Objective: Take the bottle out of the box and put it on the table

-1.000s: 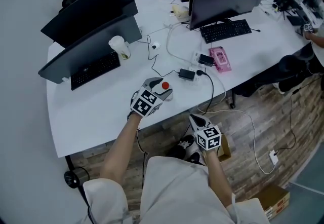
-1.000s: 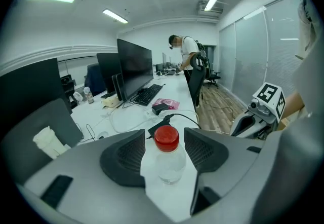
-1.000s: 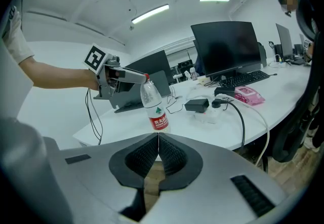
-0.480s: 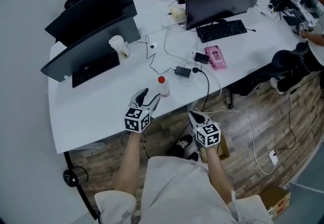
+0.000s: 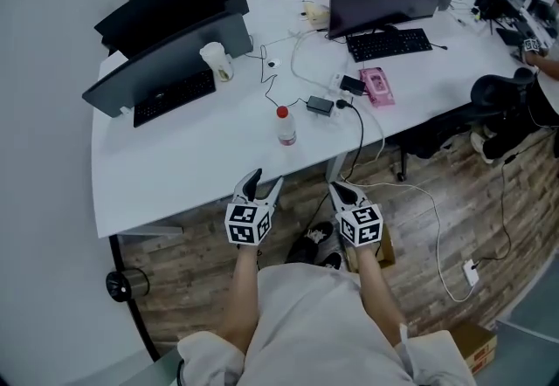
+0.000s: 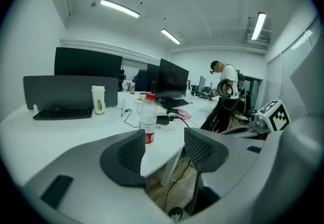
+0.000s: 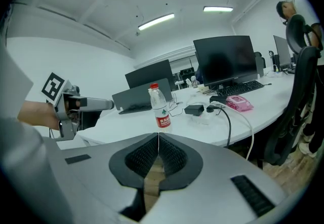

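Observation:
A clear plastic bottle (image 5: 285, 126) with a red cap and red label stands upright on the white table (image 5: 175, 166), also seen as the bottle (image 6: 147, 118) and the bottle (image 7: 159, 106) in the gripper views. My left gripper (image 5: 262, 185) is open and empty, held off the table's near edge, well short of the bottle. My right gripper (image 5: 339, 190) is shut with nothing in it, beside the left one over the floor. A cardboard box (image 5: 384, 253) lies on the floor under my right hand, mostly hidden.
The table carries monitors (image 5: 170, 44), two keyboards (image 5: 389, 42), a paper cup (image 5: 216, 61), a black power adapter (image 5: 320, 104) with cables, and a pink pack (image 5: 379, 85). An office chair (image 5: 511, 100) stands right. A person (image 6: 226, 91) stands by the far desks.
My left gripper let go of the bottle, opened and drew back off the table's edge toward me. The bottle stays standing on the table. The right gripper barely moved.

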Demonstrator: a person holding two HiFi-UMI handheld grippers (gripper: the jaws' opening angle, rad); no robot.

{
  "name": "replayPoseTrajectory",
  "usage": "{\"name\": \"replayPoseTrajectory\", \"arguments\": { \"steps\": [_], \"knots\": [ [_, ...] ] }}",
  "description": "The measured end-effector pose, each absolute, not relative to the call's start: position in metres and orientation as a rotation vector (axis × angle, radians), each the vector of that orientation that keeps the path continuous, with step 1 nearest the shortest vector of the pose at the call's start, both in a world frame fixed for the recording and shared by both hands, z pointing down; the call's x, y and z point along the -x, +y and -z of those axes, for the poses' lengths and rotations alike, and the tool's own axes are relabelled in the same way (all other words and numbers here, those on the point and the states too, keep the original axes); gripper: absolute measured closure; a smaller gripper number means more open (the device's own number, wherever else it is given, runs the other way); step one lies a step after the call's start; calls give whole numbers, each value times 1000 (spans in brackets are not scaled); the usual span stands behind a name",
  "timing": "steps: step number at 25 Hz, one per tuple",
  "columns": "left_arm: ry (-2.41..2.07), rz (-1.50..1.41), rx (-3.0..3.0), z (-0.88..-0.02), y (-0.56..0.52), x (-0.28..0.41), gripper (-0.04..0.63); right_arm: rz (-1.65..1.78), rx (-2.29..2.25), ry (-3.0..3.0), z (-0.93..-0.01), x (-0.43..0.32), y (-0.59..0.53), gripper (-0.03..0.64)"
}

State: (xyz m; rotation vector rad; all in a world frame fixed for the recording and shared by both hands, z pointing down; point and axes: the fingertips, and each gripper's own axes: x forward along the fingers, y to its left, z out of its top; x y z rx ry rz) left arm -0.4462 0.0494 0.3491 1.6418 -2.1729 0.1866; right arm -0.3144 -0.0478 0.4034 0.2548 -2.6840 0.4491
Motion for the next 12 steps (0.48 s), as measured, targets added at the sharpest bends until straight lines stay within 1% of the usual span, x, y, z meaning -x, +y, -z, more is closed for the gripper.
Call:
{"name": "replayPoseTrajectory", "arguments": {
  "steps": [6, 12],
  "knots": [
    [-2187, -158, -1594, -362, 76, 399, 342, -451, -247, -2705, -399, 286, -35, 577],
    [-2249, -198, -1575, -358, 101, 373, 342, -435, -217, -2723, -397, 267, -14, 577]
  ]
}}
